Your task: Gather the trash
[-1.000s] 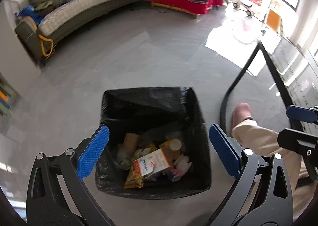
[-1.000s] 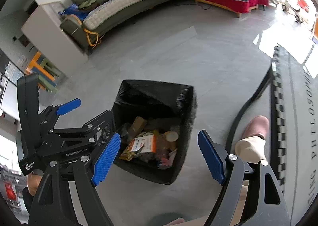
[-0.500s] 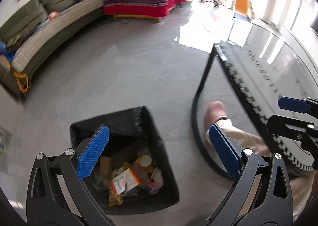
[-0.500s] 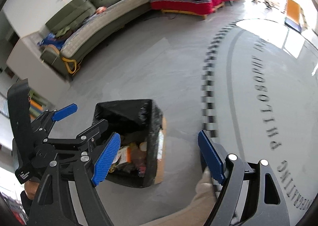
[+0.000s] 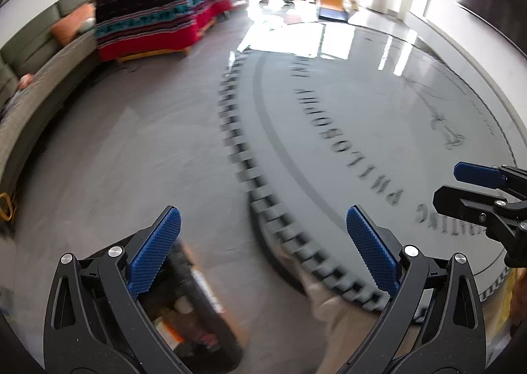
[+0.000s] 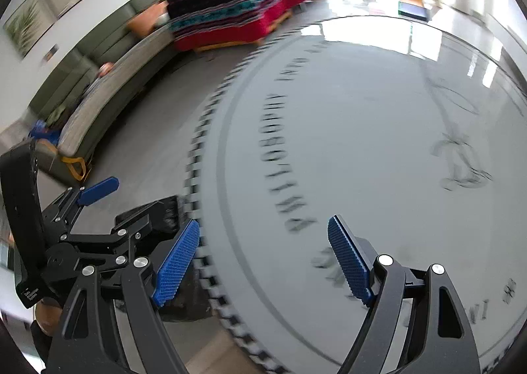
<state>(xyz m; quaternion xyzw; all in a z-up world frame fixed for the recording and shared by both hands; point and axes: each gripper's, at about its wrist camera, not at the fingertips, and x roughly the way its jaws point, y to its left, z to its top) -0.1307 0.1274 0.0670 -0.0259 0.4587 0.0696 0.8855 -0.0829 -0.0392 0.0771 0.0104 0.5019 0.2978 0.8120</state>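
A: So which step is this?

B: Searching, I'd judge. Both claws stand wide apart with nothing between them: the left gripper (image 5: 263,229) and the right gripper (image 6: 263,252) both point down at bare grey floor (image 5: 148,150) with a lettered ring.

A: And the trash?

B: No loose piece shows. The black-lined trash bin (image 5: 197,318) sits low behind the left claw, blurred, with wrappers inside.

A: Next move?

B: Probably find a stray piece, then come down over it with the jaws apart.
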